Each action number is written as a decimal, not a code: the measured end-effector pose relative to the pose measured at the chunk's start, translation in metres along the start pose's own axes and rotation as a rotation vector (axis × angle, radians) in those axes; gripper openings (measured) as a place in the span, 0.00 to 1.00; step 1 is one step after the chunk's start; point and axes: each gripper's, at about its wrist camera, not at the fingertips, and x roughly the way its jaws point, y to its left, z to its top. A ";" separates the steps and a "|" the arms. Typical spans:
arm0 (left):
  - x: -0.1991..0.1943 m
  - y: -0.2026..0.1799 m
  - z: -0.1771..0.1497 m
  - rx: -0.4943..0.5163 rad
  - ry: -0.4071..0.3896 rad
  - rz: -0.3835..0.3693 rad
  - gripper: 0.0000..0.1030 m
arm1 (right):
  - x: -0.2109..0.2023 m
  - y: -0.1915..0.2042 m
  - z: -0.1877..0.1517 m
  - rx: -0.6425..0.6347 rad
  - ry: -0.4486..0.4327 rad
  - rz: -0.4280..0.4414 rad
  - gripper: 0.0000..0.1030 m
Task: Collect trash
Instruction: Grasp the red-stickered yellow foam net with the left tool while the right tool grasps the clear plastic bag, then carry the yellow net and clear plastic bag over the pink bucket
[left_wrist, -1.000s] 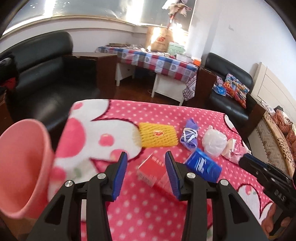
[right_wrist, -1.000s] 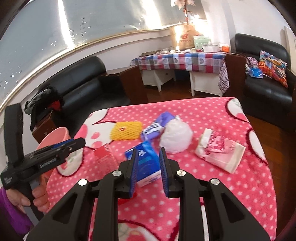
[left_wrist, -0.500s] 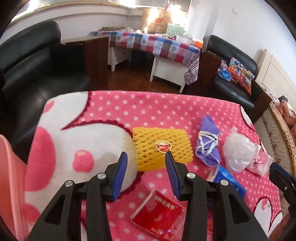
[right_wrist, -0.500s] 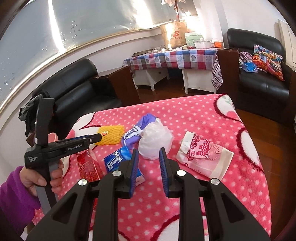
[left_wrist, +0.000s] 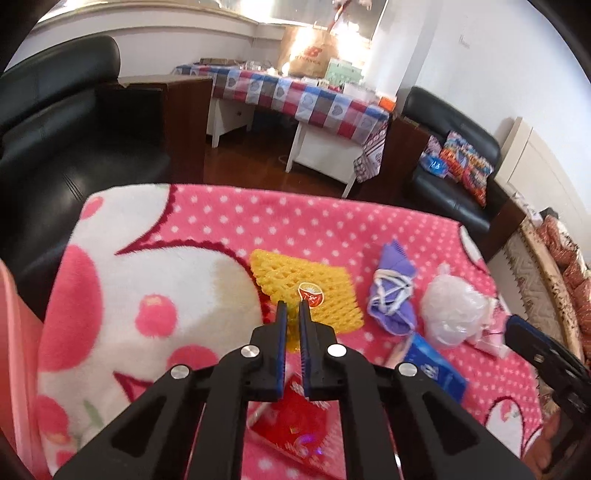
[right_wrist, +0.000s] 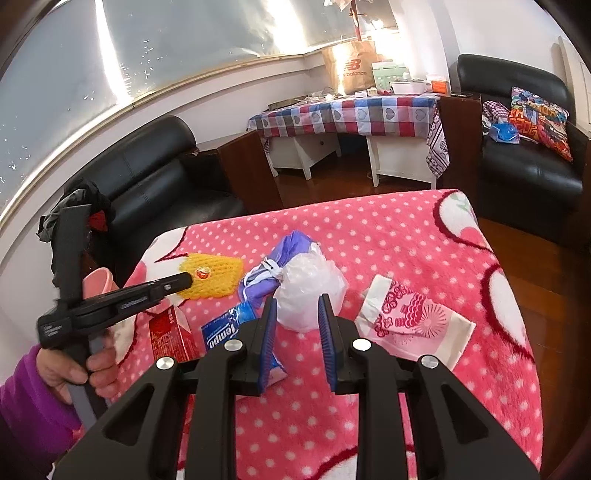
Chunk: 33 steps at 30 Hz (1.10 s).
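Note:
Trash lies on a pink dotted blanket: a yellow foam net, a purple wrapper, a white plastic bag, a blue tissue pack, a red carton and a pink patterned paper bag. My left gripper is shut on the near edge of the yellow foam net. It also shows in the right wrist view at the net. My right gripper is open, just in front of the white plastic bag.
A pink bin stands at the blanket's left edge. Black sofas and a wooden cabinet are behind. A checkered-cloth table is further back.
My left gripper has moved forward to the yellow foam net and closed on its edge. My right gripper has shifted right toward the white plastic bag and stayed open.

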 end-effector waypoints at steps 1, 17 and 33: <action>-0.007 -0.001 -0.001 -0.004 -0.015 -0.007 0.05 | 0.003 -0.001 0.002 0.001 0.004 0.000 0.31; -0.078 0.008 -0.033 -0.055 -0.104 -0.024 0.05 | 0.038 -0.001 0.008 -0.009 0.051 -0.081 0.20; -0.124 0.002 -0.056 -0.047 -0.156 0.004 0.05 | -0.018 0.019 -0.001 -0.013 -0.037 -0.050 0.07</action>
